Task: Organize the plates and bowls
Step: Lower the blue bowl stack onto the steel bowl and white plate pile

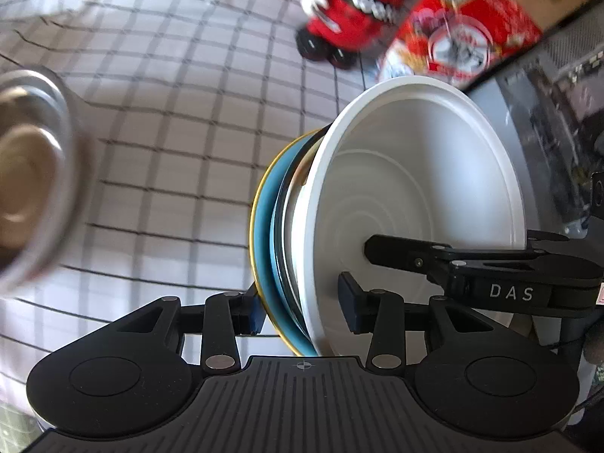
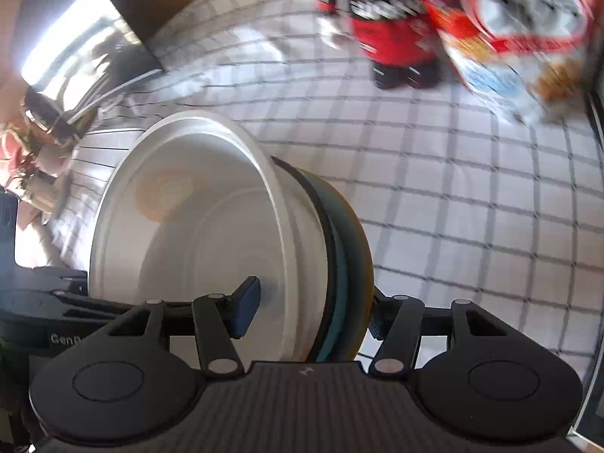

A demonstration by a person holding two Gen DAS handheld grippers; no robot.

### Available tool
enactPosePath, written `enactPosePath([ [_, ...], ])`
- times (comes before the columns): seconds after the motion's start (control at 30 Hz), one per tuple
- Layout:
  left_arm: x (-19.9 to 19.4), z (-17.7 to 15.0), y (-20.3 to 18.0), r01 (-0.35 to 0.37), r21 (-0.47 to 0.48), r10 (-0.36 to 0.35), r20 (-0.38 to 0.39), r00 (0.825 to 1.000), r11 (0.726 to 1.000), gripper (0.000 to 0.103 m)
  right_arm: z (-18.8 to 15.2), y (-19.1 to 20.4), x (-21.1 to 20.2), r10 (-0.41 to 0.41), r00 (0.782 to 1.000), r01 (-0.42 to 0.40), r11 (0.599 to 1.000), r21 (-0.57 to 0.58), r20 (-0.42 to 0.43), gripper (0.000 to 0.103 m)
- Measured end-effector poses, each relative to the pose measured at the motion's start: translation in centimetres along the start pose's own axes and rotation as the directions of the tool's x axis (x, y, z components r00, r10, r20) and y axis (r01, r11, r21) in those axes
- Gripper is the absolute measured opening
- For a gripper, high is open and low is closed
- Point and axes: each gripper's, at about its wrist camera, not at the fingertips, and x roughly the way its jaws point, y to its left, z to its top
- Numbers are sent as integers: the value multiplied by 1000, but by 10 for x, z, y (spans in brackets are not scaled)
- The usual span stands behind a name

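The checked tablecloth [image 1: 170, 158] fills both views and serves as the landmark. Above it a stack is held edge-on: a white bowl [image 1: 415, 188] nested against a blue plate [image 1: 264, 249] with a yellow rim, darker dishes between them. The left gripper [image 1: 302, 309] is clamped on 1 edge of the stack, the right gripper [image 2: 313, 313] on the opposite edge. On the cloth's far side stand a red printed box [image 1: 464, 26] and a red toy [image 1: 347, 19]; a blurred metal bowl [image 1: 26, 173] sits at its left.
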Motion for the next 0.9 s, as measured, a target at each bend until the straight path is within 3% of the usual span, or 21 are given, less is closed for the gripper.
enactPosePath([
  [0.23, -82, 22, 48, -65, 0, 65, 103, 993, 998, 44, 49, 90, 2, 74, 997, -71, 992, -108, 17, 59],
  [0.43, -135, 40, 114, -148, -44, 153, 141, 978, 988, 44, 78, 178, 40, 126, 992, -127, 970, -207, -17, 61],
  [0.57, -136, 45, 162, -173, -93, 183, 119, 976, 981, 43, 87, 206, 84, 138, 986, -154, 972, -178, -96, 61],
  [0.9, -86, 46, 244, -73, -124, 70, -32, 997, 990, 43, 73, 213, 152, 54, 972, -77, 993, -91, -230, 62],
])
